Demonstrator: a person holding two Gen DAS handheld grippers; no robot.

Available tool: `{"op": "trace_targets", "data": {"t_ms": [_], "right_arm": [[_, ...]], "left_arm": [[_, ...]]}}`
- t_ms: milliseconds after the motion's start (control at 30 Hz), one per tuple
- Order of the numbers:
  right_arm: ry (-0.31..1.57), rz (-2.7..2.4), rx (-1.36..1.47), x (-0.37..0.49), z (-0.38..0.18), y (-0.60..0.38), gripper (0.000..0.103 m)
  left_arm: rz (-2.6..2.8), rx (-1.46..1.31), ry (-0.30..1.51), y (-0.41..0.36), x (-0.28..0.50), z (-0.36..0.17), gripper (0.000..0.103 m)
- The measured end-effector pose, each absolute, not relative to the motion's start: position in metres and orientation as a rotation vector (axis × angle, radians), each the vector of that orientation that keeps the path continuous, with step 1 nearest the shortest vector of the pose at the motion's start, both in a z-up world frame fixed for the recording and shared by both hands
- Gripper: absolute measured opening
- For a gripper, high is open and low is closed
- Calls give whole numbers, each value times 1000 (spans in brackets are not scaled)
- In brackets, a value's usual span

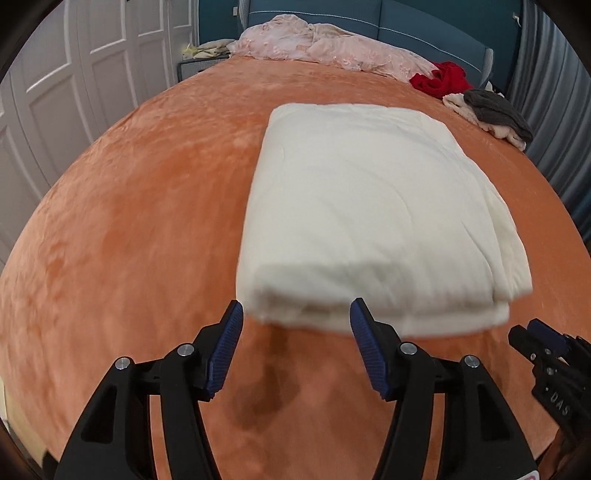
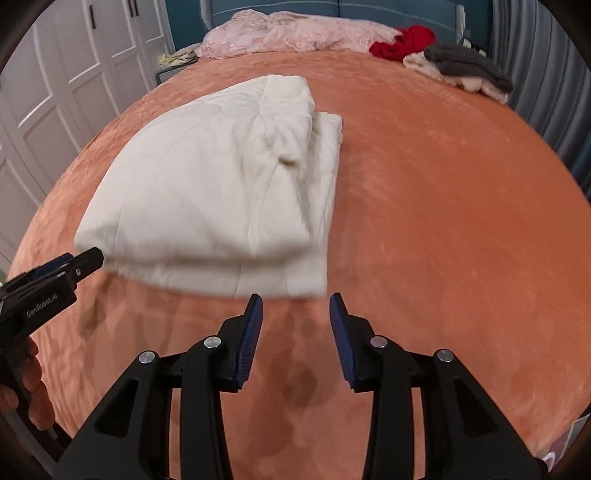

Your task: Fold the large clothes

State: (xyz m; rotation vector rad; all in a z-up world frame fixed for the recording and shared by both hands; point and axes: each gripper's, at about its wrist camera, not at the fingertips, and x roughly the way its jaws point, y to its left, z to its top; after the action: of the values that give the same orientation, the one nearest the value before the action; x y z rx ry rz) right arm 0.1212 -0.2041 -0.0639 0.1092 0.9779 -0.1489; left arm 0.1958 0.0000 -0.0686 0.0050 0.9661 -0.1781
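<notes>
Folded quilt (image 1: 373, 206): a cream, padded piece folded into a thick rectangle, lying flat on the bed, roughly in the middle of it; in the right wrist view (image 2: 214, 192) its layered edges show at the near side and along its right side, where an under layer sticks out a little.
Bed (image 1: 129, 221): covered by an orange plush blanket that fills most of both views; dark patches show on it just ahead of each tool.
Left tool (image 1: 297, 310): jaws stand apart with blue ribbed pads facing each other; nothing is between them; the tips sit in front of the near edge of the folded quilt, clear of it, over bare blanket. It also shows at the left edge of the right wrist view (image 2: 86, 260), its tip near the quilt's near left corner, with fingers (image 2: 31, 373) around its handle.
Right tool (image 2: 295, 301): jaws parted, narrower than the left ones, and empty; tips lie just short of the quilt's near right corner. Its tip shows at the right edge of the left wrist view (image 1: 532, 334).
Pink bedding (image 1: 325, 46): bunched at the head of the bed, against a blue headboard (image 1: 424, 22).
Red garment (image 1: 439, 79): crumpled at the far right corner.
Grey and cream clothes (image 1: 491, 114): heaped just beside the red one, at the bed's right edge.
White panelled doors (image 1: 74, 74): along the left.
</notes>
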Motion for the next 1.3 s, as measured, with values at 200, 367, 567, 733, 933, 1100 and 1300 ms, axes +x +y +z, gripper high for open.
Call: {"op": "trace_targets", "data": {"t_ms": [200, 367, 567, 733, 933, 1100, 1300], "right_arm": [[935, -171, 121, 84, -52, -196, 73], [918, -213, 108, 58, -51, -188, 80], [913, -229, 102, 36, -55, -185, 84], [895, -223, 97, 22, -53, -178, 89], [872, -211, 84, 8, -52, -169, 89], [866, -208, 84, 4, -51, -168, 89], [868, -210, 86, 0, -52, -166, 89]], "left_arm": [[-159, 53, 954, -14, 154, -60, 61], [-119, 96, 919, -18, 127, -54, 70], [-90, 132, 905, -17, 103, -56, 73], [-85, 160, 883, -18, 86, -55, 73], [-90, 178, 873, -20, 72, -55, 73], [-76, 180, 860, -19, 66, -54, 73], [-70, 179, 853, -18, 61, -56, 72]]}}
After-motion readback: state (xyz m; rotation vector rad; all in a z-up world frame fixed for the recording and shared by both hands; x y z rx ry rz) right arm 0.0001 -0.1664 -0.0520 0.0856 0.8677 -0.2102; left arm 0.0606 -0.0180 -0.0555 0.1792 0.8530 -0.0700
